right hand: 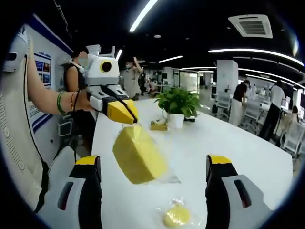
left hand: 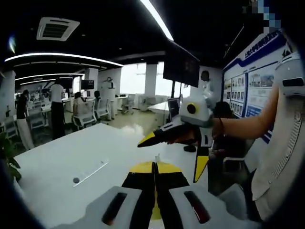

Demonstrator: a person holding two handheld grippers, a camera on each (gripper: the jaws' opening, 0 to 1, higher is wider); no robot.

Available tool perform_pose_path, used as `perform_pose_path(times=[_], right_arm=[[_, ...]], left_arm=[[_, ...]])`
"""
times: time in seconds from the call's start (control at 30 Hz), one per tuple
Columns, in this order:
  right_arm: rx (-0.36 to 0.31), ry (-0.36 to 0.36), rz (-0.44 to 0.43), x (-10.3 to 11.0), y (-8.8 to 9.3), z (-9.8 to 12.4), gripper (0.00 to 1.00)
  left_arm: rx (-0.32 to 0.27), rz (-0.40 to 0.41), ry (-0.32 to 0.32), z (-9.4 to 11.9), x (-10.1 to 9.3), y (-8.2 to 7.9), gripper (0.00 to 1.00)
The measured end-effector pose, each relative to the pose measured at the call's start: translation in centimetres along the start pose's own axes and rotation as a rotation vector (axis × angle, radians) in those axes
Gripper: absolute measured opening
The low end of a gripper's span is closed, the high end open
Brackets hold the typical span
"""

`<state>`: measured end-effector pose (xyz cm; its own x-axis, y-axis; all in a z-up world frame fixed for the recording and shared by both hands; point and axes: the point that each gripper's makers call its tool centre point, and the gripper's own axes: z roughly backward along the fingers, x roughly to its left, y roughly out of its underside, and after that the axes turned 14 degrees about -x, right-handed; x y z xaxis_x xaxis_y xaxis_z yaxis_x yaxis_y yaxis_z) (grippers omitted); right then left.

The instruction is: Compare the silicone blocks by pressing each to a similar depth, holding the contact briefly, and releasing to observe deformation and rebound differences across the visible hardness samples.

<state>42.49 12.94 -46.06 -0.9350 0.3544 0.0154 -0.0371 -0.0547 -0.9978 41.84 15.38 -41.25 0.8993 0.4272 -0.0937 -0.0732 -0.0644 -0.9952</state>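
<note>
Hanging from the left gripper [right hand: 127, 116], whose jaws pinch its wrapper, a yellow block [right hand: 139, 155] is held above the table [right hand: 228, 143]; another block [right hand: 176, 215] lies below. The right gripper [right hand: 152, 183] gapes wide. No pressing shows yet, so comparison seems barely begun.

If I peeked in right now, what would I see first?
A big yellow block in clear wrap, dangling in the air from the left gripper. Below it a small yellow round piece lies on the white table, and a green potted plant stands farther back.
</note>
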Motion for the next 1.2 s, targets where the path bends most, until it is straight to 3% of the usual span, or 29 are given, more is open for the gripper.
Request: perform_pose_path(times=[0.07, 0.5, 0.8, 1.07, 1.2], right_arm=[[0.011, -0.016, -0.009, 0.1, 0.4, -0.6, 0.84], [0.079, -0.128, 0.006, 0.7, 2.4, -3.2, 0.81], [0.121, -0.22, 0.017, 2.3, 3.7, -3.8, 0.69], [0.149, -0.274, 0.035, 3.4, 4.4, -3.8, 0.59], [0.149, -0.304, 0.068, 4.0, 4.4, -3.7, 0.47]], left_arm=[[0.003, -0.003, 0.007, -0.6, -1.0, 0.1, 0.0], [-0.008, 0.003, 0.069, -1.9, -1.7, 0.0, 0.0], [0.002, -0.009, 0.156, -2.0, -2.2, 0.1, 0.0], [-0.007, -0.018, 0.236, -2.4, -4.5, -0.2, 0.0], [-0.002, -0.024, 0.247, -2.2, -4.8, -0.1, 0.0]])
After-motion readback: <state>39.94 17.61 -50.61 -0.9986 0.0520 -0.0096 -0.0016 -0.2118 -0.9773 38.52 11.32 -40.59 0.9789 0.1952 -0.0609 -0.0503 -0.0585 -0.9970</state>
